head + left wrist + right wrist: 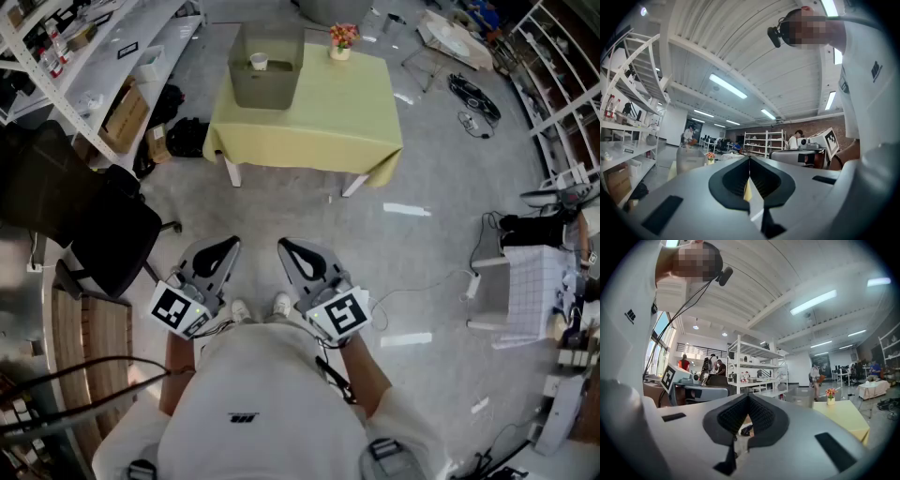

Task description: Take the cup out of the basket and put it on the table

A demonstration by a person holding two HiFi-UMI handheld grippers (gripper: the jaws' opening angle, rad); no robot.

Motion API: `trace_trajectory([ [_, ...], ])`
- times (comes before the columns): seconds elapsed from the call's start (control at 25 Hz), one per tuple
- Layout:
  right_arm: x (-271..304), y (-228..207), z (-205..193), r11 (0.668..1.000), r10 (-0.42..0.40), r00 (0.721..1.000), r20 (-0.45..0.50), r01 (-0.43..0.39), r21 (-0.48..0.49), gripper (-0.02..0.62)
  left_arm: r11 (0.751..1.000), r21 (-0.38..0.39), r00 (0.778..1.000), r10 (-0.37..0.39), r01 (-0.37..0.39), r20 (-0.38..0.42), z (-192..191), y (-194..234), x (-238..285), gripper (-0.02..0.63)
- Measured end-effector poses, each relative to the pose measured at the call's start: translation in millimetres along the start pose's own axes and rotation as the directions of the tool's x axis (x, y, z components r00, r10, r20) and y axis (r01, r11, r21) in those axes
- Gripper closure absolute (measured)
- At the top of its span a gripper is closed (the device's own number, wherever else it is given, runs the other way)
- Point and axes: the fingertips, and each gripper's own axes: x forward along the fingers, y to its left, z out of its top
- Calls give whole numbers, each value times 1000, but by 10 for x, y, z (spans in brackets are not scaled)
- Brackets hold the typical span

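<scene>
A small white cup (259, 63) is sitting inside the translucent grey basket (272, 92), which is standing at the far left of the worktop (347, 117), a table draped in yellow-green cloth that is also carrying a small pot of flowers (341, 39). The worktop is standing on a grey floor (422, 253), with white shelving (84, 56) running along the left and a black chair (108, 239) nearer the person. The left gripper (225, 246) and right gripper (287, 247) are hovering level, close to the person and well apart from the worktop, each pressing its jaws together on nothing.
</scene>
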Motion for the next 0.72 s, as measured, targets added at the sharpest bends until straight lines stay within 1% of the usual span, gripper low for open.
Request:
trace_trajectory([
  [0.36,10,-46,-54,1000,27,999,-24,-27,8,589,1000,22,1000,13,-13,2,32,-31,21,594],
  [0.56,-14,-98,9,999,34,999,16,-35,39,588,999,22,999,34,-34,3,37,-41,55,594],
  [0.72,-97,-227,20,999,30,999,23,-30,36,588,998,29,999,54,-54,5,39,-90,148,594],
])
